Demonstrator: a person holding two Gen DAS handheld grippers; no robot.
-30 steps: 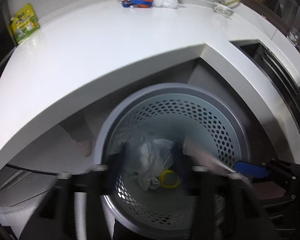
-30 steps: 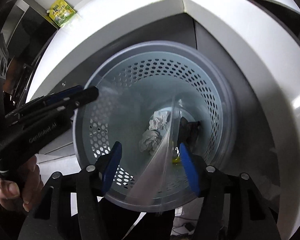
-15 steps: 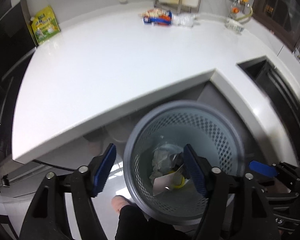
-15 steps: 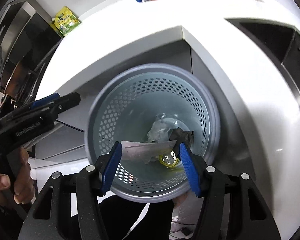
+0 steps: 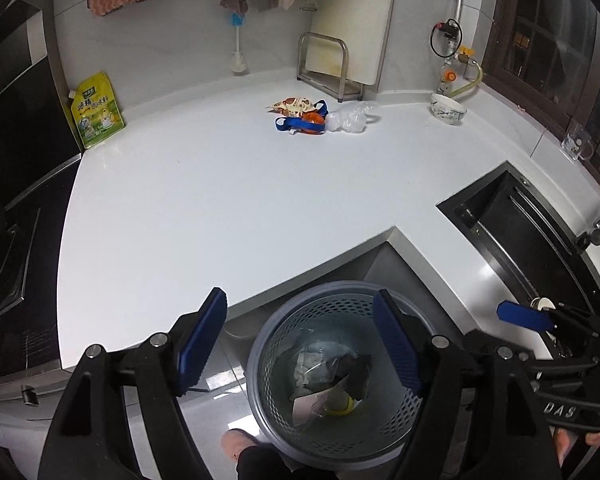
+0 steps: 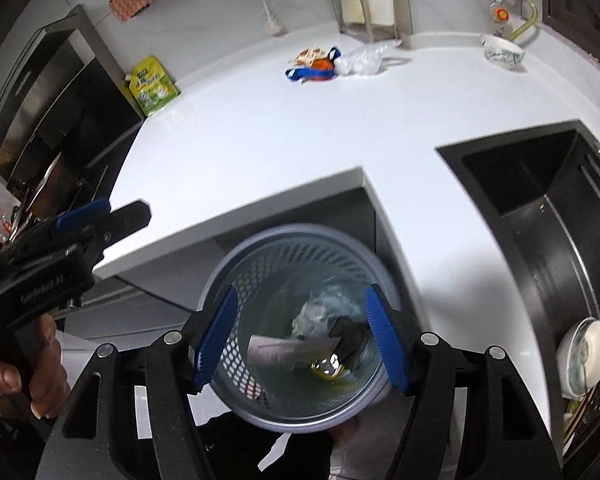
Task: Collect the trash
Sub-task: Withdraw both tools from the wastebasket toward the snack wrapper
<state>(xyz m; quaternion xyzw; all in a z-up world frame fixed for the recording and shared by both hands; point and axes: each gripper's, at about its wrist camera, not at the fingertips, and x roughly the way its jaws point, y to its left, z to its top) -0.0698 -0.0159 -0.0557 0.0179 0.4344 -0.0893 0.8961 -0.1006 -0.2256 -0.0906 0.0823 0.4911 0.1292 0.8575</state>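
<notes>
A grey perforated bin (image 5: 276,344) stands on the floor below the counter corner; it also shows in the right wrist view (image 6: 228,276). Inside lie crumpled paper, a clear plastic sheet (image 6: 284,354) and a dark scrap. On the white counter (image 5: 220,200) far back lie a snack wrapper (image 5: 292,106), a blue-orange packet (image 5: 304,124) and a crumpled clear bag (image 5: 350,118). My left gripper (image 5: 300,340) is open and empty above the bin. My right gripper (image 6: 298,336) is open and empty above the bin.
A green pouch (image 5: 94,110) leans at the back left beside a dark stove (image 5: 8,240). A bowl (image 5: 448,108) stands at the back right. A black sink (image 5: 520,232) lies on the right. A cutting board rack (image 5: 328,64) stands against the wall.
The clear plastic sheet left my right gripper and dropped into the bin. Both grippers rose away from the bin, so more of the counter shows.
</notes>
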